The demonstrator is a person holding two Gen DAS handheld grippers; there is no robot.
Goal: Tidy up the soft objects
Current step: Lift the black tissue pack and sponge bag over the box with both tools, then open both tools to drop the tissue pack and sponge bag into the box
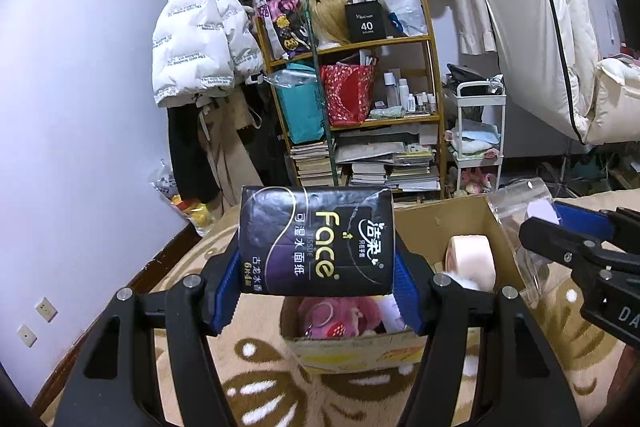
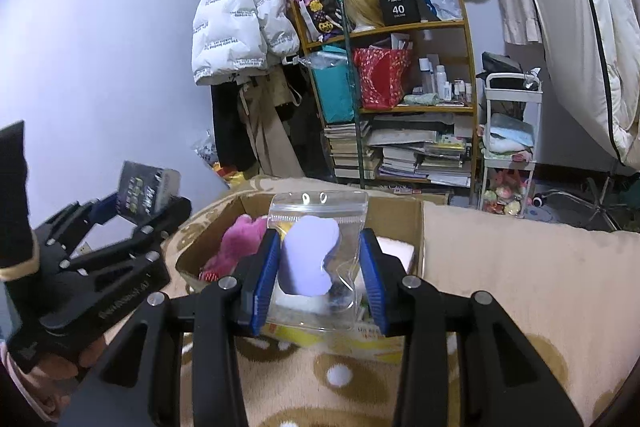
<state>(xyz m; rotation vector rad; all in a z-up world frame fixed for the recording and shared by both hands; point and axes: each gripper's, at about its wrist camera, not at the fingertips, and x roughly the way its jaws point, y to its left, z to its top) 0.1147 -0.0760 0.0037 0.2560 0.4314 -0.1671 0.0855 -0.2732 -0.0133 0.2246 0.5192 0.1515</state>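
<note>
Tissue pack [image 1: 316, 241] upright between left fingers [image 1: 224, 287], lettering sideways

I see a bed covered by a beige blanket [image 2: 500, 267] with brown and white pattern. An open cardboard box [image 2: 400, 211] sits directly on it, holding a pink plush toy [image 2: 240, 239].

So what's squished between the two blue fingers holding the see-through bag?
In the right wrist view, a clear zip bag with a purple sponge inside.
</note>
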